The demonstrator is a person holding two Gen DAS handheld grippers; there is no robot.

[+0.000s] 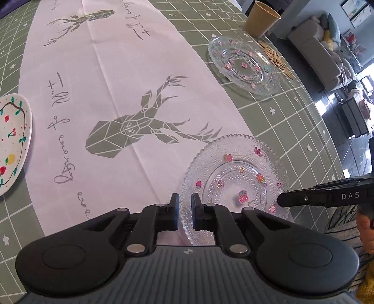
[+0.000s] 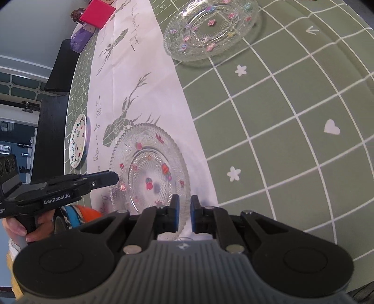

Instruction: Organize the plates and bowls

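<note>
A clear glass plate with pink stickers (image 1: 236, 184) lies near the table's front edge, half on the white runner; it also shows in the right wrist view (image 2: 149, 168). My left gripper (image 1: 185, 211) is shut on its left rim. My right gripper (image 2: 184, 214) is shut on its opposite rim; it reaches in from the right in the left wrist view (image 1: 284, 201). A second clear glass plate (image 1: 244, 62) sits farther back on the green cloth, and shows in the right wrist view (image 2: 210, 28). A white painted fruit plate (image 1: 11, 142) lies at the left.
A paper cup (image 1: 261, 18) stands behind the far glass plate, with a heap of seeds (image 1: 275, 57) beside it. A white deer-print runner (image 1: 116, 93) crosses the green grid tablecloth (image 2: 280, 117). A pink box (image 2: 98, 12) sits at the table's far end.
</note>
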